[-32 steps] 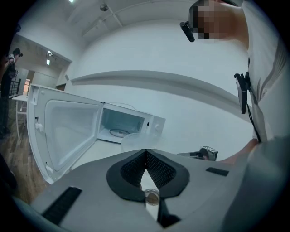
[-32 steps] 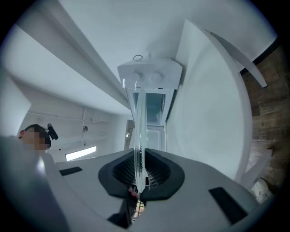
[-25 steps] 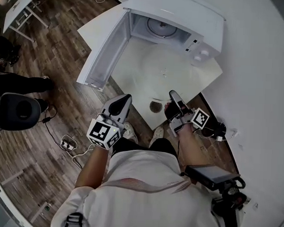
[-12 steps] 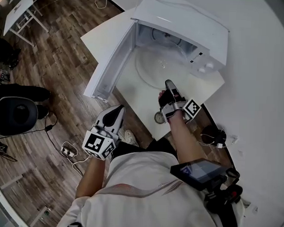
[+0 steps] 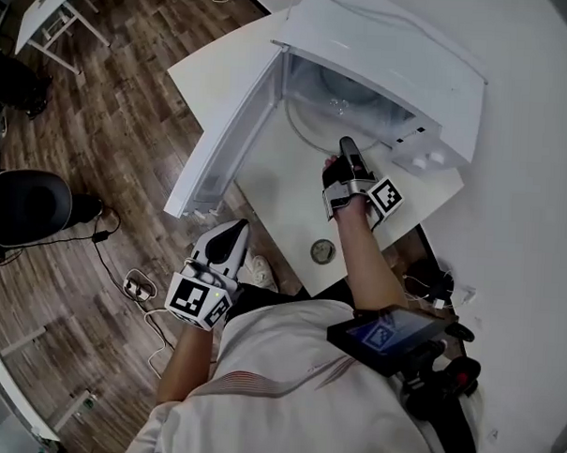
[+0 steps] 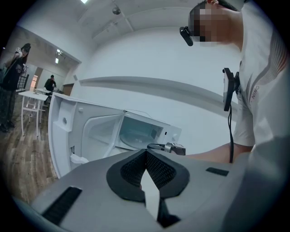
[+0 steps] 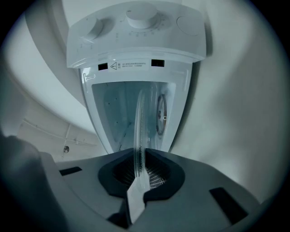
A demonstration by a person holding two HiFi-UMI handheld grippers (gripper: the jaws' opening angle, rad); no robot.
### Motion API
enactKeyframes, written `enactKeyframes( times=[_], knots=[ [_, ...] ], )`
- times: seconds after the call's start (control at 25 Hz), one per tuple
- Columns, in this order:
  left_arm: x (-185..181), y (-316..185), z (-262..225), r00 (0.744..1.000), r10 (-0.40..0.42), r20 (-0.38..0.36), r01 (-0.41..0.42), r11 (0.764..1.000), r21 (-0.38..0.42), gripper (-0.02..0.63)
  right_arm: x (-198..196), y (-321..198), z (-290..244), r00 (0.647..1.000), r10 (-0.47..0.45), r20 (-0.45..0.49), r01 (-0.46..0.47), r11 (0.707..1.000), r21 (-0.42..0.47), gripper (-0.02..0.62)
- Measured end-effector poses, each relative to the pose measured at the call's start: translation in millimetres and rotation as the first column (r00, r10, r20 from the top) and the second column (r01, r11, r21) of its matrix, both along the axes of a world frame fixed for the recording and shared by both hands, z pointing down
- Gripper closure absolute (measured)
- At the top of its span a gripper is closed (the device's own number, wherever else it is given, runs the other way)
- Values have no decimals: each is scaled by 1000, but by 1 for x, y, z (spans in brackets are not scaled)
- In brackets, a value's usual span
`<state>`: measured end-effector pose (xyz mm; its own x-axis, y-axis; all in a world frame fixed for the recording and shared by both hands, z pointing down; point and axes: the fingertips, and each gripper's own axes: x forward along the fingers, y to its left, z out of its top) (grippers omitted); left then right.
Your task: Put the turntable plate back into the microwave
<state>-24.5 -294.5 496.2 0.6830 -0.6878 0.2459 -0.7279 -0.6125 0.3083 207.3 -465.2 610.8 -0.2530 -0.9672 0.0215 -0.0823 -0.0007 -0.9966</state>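
Observation:
The white microwave point(image 5: 394, 47) stands on a white table point(image 5: 285, 202) with its door point(image 5: 231, 134) swung open to the left. My right gripper point(image 5: 347, 146) is shut on the near rim of the clear glass turntable plate point(image 5: 331, 106), whose far part reaches into the cavity. In the right gripper view the plate point(image 7: 139, 127) shows edge-on between the pads, with the cavity point(image 7: 113, 113) and the control panel point(image 7: 136, 27) straight ahead. My left gripper point(image 5: 235, 230) hangs off the table's front-left edge, shut with nothing in it. In the left gripper view its jaws point(image 6: 146, 152) point at the door point(image 6: 63, 131).
A small round dark object point(image 5: 322, 252) lies near the table's front edge. On the wooden floor to the left are a black chair point(image 5: 31, 210) and a power strip with cables point(image 5: 136, 285). A white wall runs behind and to the right of the microwave.
The right gripper has carried the plate across the table to the microwave, and its far edge now reaches into the cavity. The left gripper drifted slightly down and back.

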Motion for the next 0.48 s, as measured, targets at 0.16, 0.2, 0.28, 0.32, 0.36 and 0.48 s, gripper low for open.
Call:
enactKeyframes(
  times=[0.16,0.2,0.28,0.32,0.36,0.48],
  knots=[
    [0,-1,7,1000,-7,17,8,1000,-21,595,17,-22,14,998,55,33,-54,998,-28,568],
    [-2,-2,6,1000,-10,15,11,1000,-22,595,20,-27,14,997,69,34,-68,997,-34,568],
    [-4,-4,4,1000,-15,11,15,1000,-23,595,25,-41,12,995,97,29,-96,995,-34,568],
    [-5,-4,4,1000,-16,9,16,1000,-25,595,26,-47,10,994,109,20,-108,994,-33,568],
    [-6,-4,4,1000,-18,7,18,999,-28,595,27,-51,8,993,121,8,-121,992,-35,566],
    [-9,-3,1,1000,-28,-1,28,999,-35,595,30,-65,2,988,152,-14,-153,988,-38,565]
  ],
)
